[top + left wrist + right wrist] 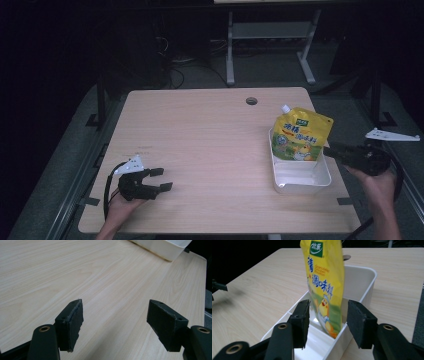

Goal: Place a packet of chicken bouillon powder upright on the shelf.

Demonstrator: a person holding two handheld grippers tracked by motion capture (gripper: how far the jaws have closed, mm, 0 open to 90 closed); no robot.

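**Yellow pouch stands in the white tray, free of the right gripper**

The right gripper (328, 322) has its jaws parted on either side of the yellow pouch (325, 282), the pads not pressing it. The pouch stands upright at the far end of the white tray (300, 177), near the bench's (200, 140) right edge. The left gripper (159, 179) rests wide open and empty on the bench's near left.

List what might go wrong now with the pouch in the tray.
The yellow pouch stands on end in the white tray, unheld between the open right gripper pads; it may topple. The gripper sits low by the tray wall; pulling back could catch the tray and drag it.
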